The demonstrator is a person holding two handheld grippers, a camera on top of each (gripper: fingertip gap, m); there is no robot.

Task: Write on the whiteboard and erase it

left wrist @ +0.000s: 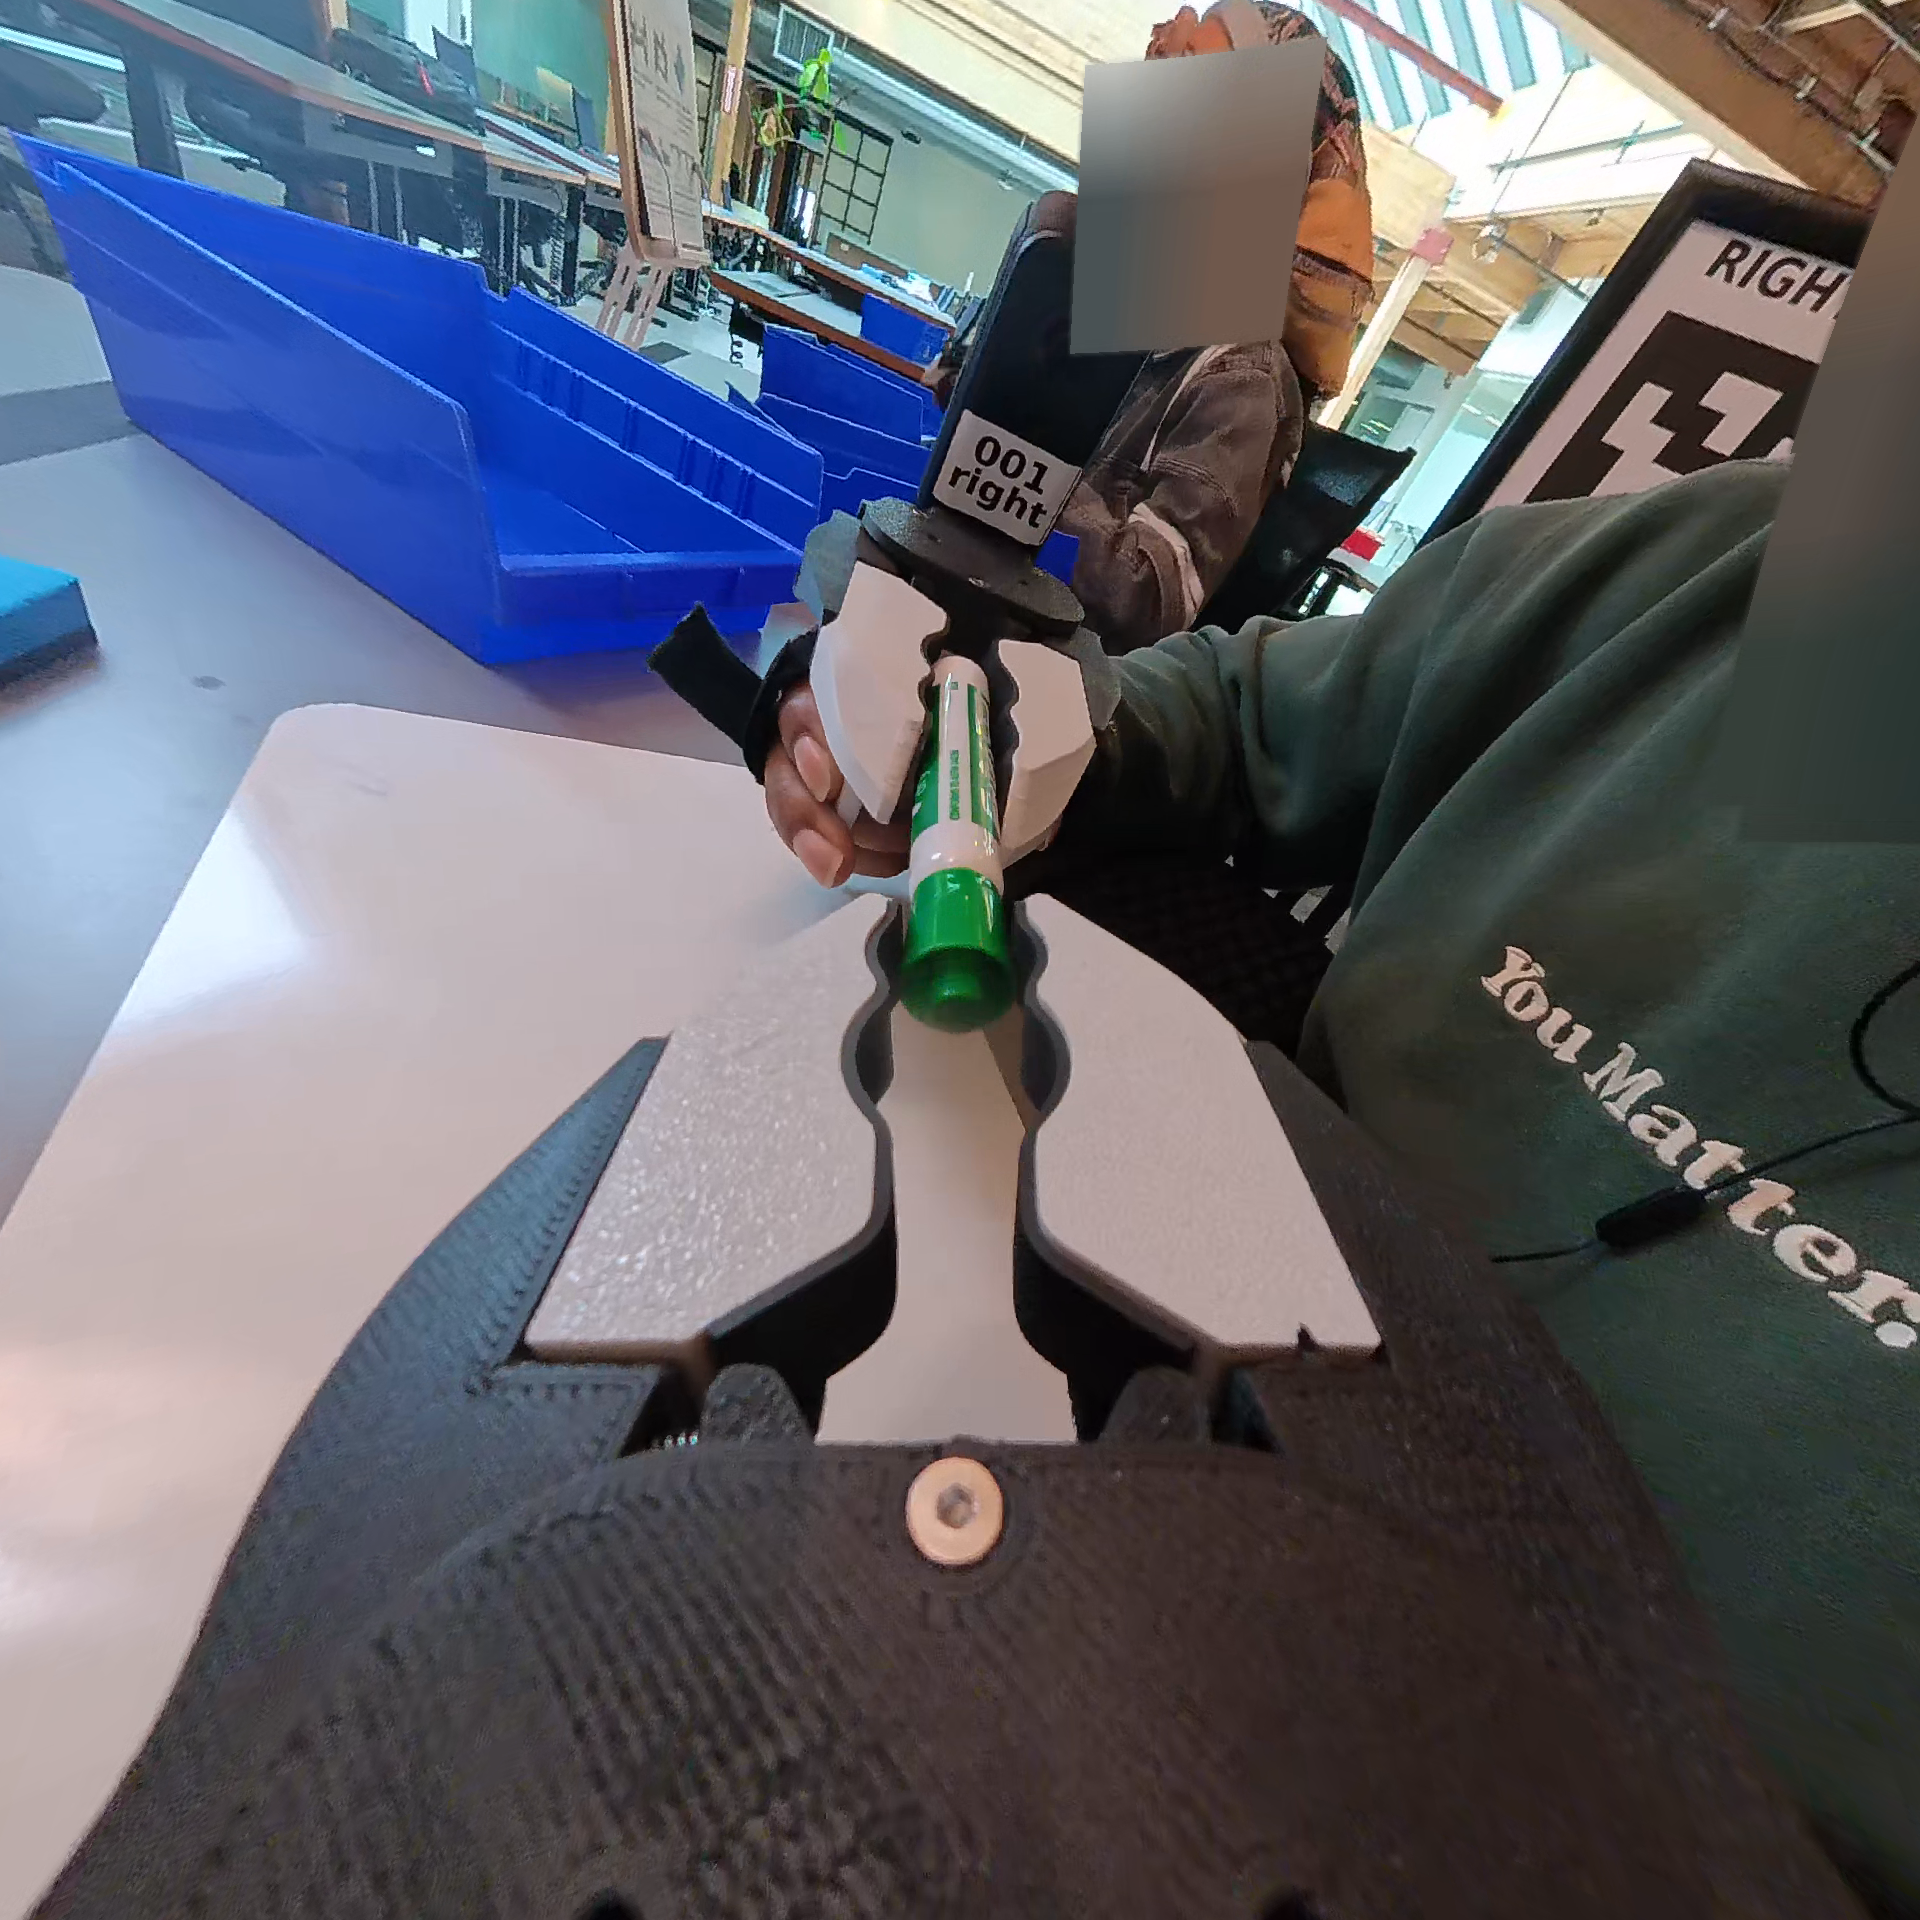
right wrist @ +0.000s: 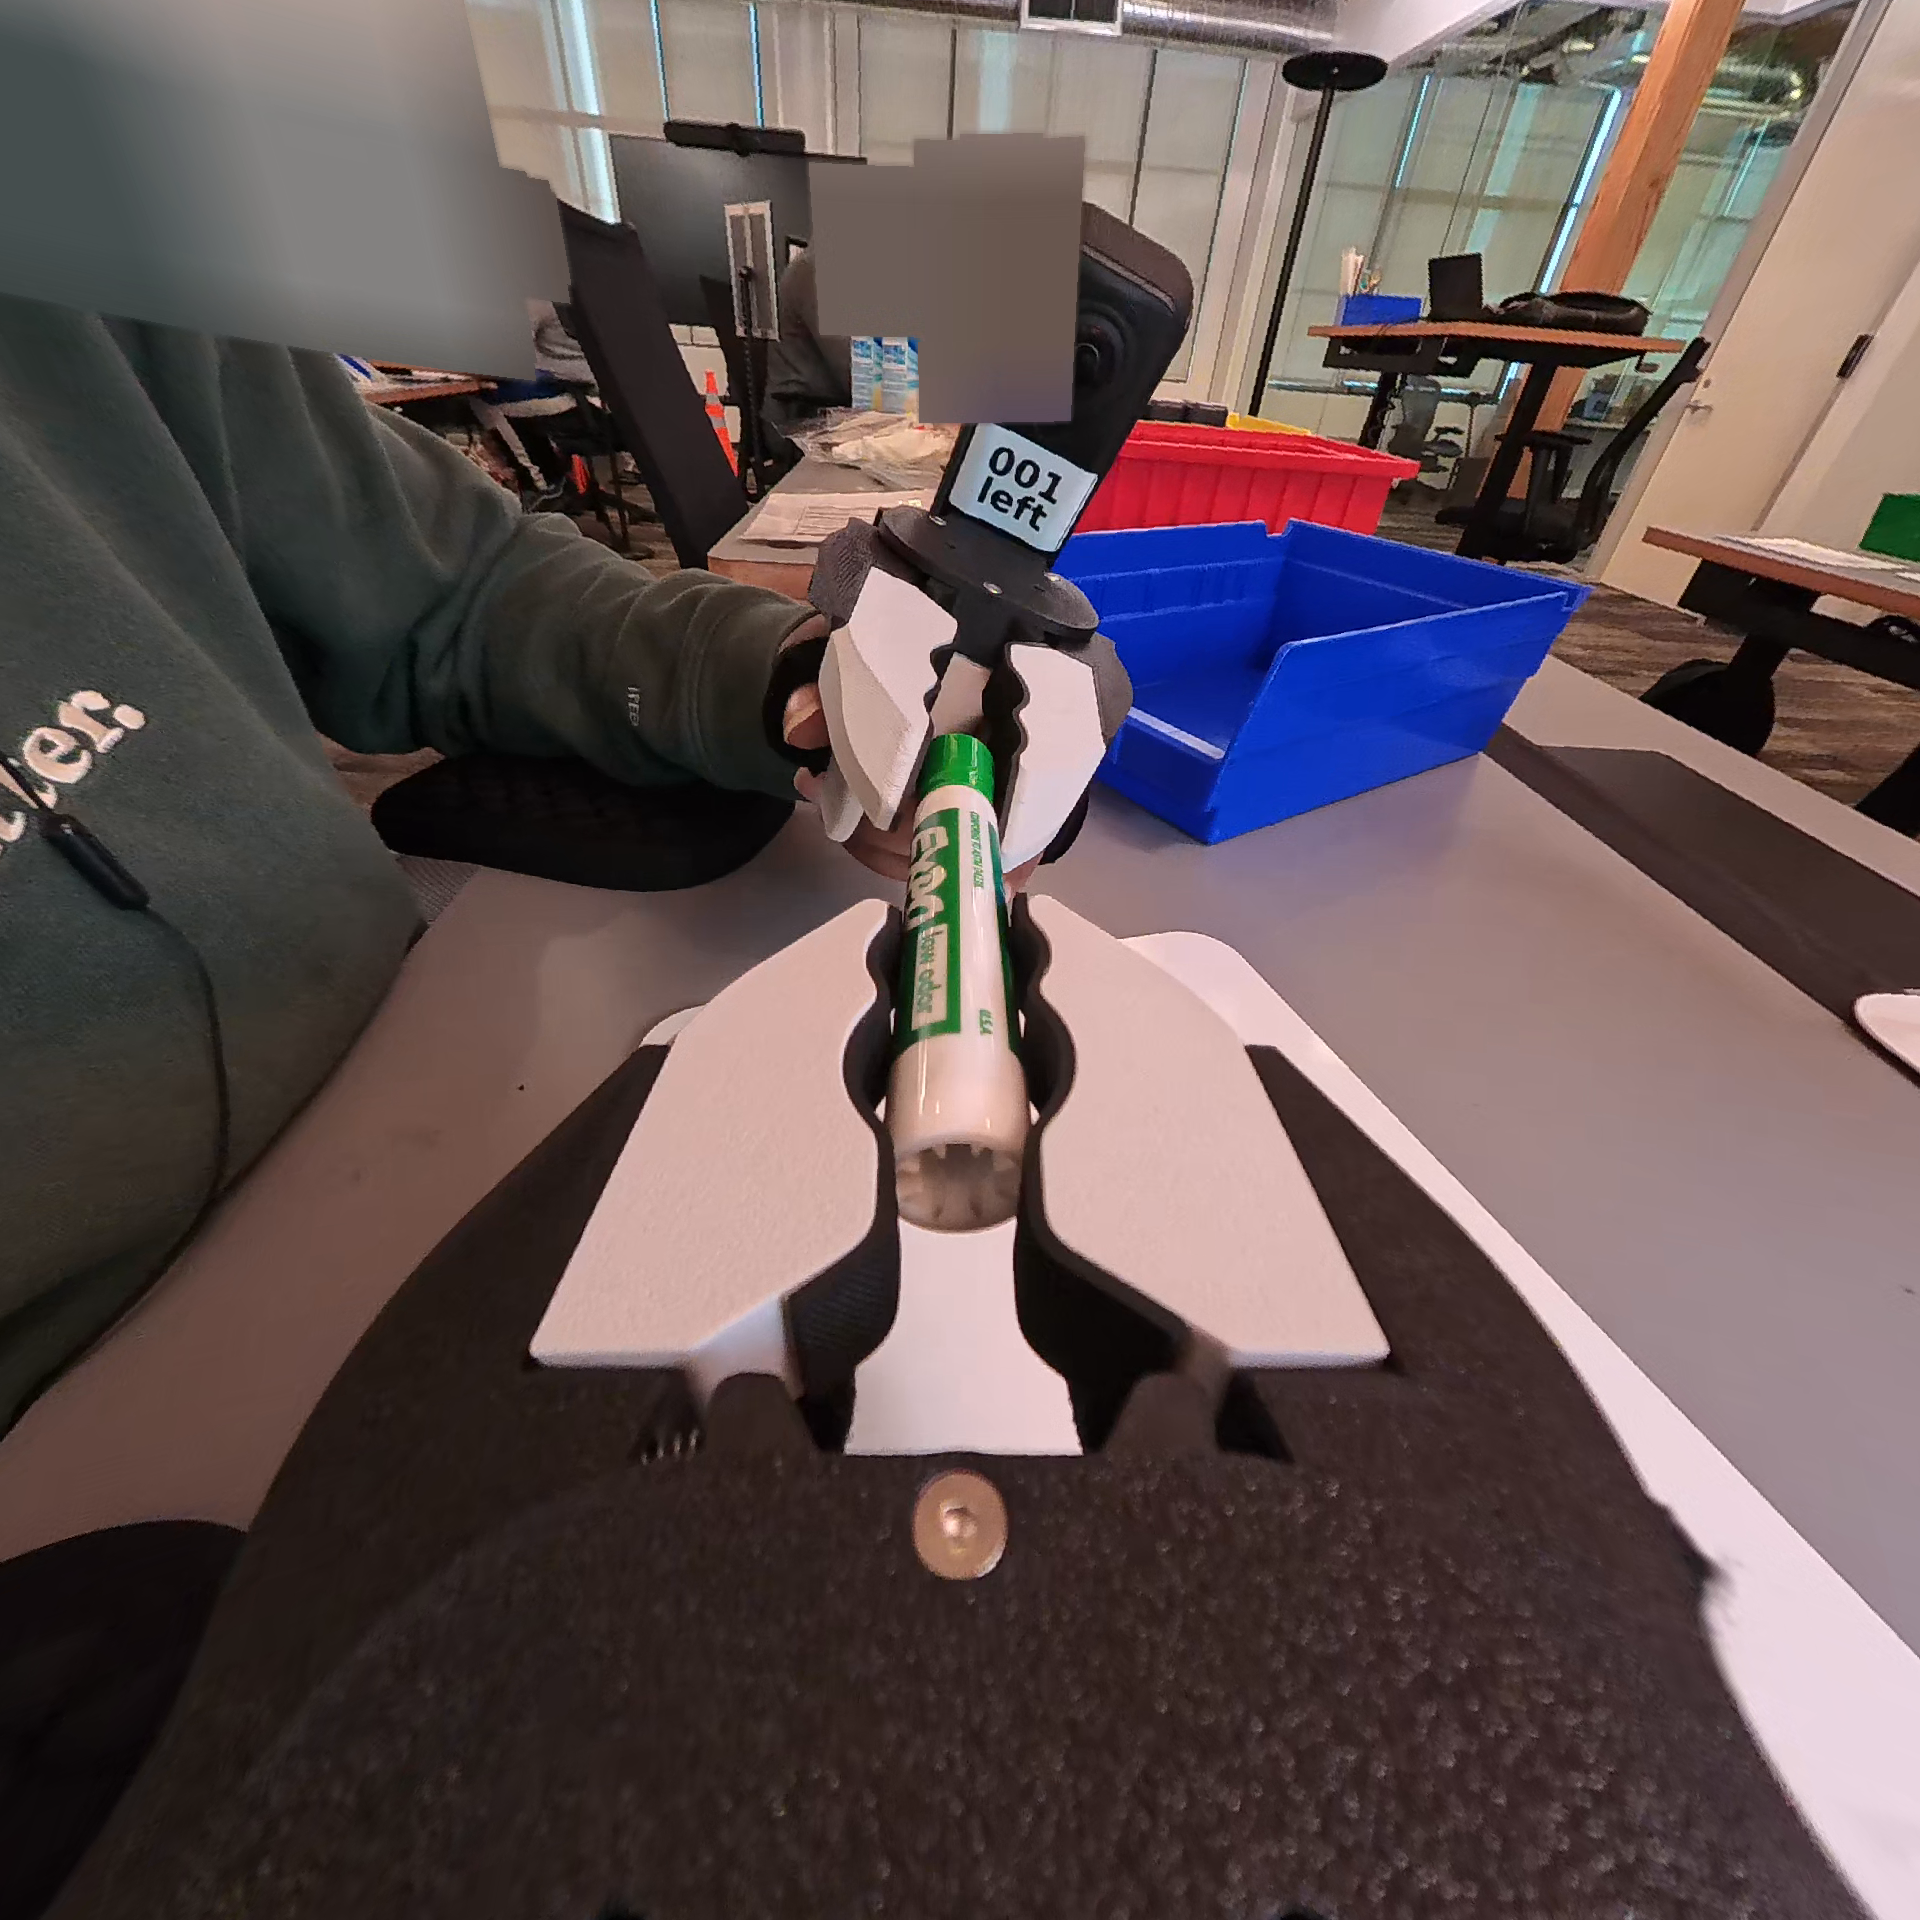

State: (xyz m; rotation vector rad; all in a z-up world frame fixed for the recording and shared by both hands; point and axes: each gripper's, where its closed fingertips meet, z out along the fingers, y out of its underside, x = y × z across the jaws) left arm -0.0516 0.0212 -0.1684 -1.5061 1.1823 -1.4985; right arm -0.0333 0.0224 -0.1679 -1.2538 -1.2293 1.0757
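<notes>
Grey counter (right wrist: 1455, 987) fills the lower half of both wrist views, and on it the white whiteboard (left wrist: 343, 935) lies flat beneath the two tools, its surface blank wherever it shows. Blue bins (left wrist: 416, 447) stand behind it toward the upper left of the left wrist view, and another blue bin (right wrist: 1351, 675) sits right of centre in the right wrist view, well apart from the board. At the middle of both frames the green-capped marker (right wrist: 951, 987) is bridged between the two tools above the board. The right gripper (right wrist: 951, 940) has its jaws closed narrowly around the white barrel, the butt end facing its camera. The left gripper (left wrist: 956, 935) has its jaws drawn in around the green cap (left wrist: 956, 961), touching or nearly touching it, though how firm that pinch is cannot be read. By my judgement this is the uncapping step, so writing and erasing are both still ahead. The likely trouble: if the cap is only lightly pinched, the left jaws will slide off it when the tools pull apart; if the pull runs off the marker's axis, the barrel may twist in the right jaws and end up skewed for writing; a sudden release could fling the cap or drop the marker onto the board
</notes>
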